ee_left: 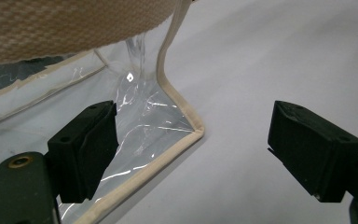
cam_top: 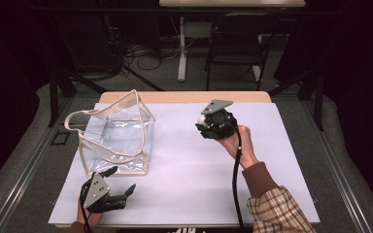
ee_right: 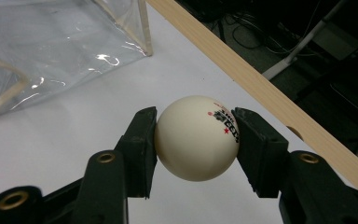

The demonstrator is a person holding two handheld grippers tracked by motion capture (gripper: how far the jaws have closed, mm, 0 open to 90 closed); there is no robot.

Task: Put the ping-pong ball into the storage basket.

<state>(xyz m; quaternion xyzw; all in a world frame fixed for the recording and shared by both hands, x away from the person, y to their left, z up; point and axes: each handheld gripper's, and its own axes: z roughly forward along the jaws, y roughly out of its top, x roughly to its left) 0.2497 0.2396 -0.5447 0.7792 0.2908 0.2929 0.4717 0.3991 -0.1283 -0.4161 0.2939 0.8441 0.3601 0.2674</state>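
Note:
A white ball (ee_right: 196,137) with red and black print sits pinched between the two black jaws of my right gripper (ee_right: 196,140). In the high view that gripper (cam_top: 205,122) hangs over the far middle of the white sheet, with the ball (cam_top: 201,119) peeking out at its left. A clear plastic bag (cam_top: 114,136) with beige trim and strap stands at the left of the sheet. My left gripper (cam_top: 122,180) rests open near the front edge, its jaws wide apart beside the bag's near corner (ee_left: 193,130). One left fingertip (ee_left: 91,149) lies against the clear wall.
The white sheet (cam_top: 184,174) covers a wooden table whose far edge (ee_right: 261,88) runs close behind the ball. Beyond it, on the dark floor, stand a chair (cam_top: 235,43) and a table leg with cables.

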